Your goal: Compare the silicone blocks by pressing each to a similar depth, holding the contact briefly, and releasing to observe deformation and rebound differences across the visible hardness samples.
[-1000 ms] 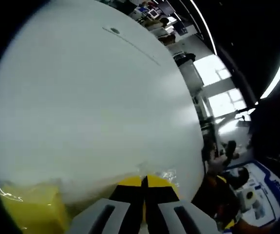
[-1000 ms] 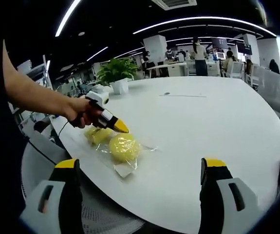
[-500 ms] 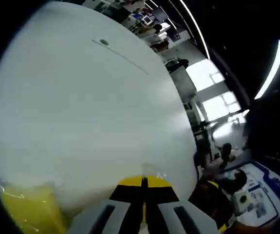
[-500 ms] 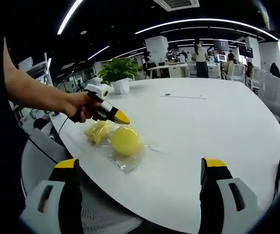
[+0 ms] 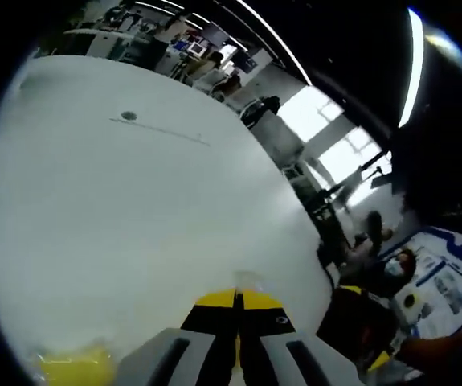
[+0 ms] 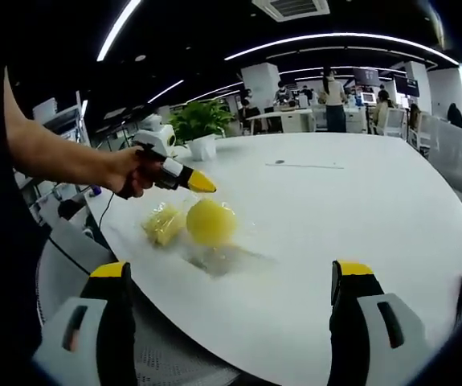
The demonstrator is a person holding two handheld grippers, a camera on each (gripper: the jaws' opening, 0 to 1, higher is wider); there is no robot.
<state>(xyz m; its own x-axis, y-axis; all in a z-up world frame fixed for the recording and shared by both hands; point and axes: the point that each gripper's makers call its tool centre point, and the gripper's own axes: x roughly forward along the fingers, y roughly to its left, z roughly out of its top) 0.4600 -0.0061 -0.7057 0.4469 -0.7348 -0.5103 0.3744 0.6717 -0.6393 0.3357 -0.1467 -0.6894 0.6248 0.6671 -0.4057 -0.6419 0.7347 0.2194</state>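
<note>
Gripped in a person's hand, my left gripper has its yellow-tipped jaws pressed shut on the clear plastic bag around a round yellow silicone block. That block hangs just off the white table, over its own shadow. A second, lumpier yellow block lies wrapped on the table beside it. In the left gripper view the shut left gripper has a scrap of clear plastic at its tip, and a yellow block sits low at the left. My right gripper stands wide open, holding nothing, short of the table's near edge.
A potted plant stands at the table's far left. A small dark grommet marks the tabletop further back. A grey mesh chair back is below the near table edge. People and desks fill the far room.
The left gripper has risen, lifting the bagged round block off the table. The flat plastic below it is gone and a shadow shows instead. The right gripper has stayed still.
</note>
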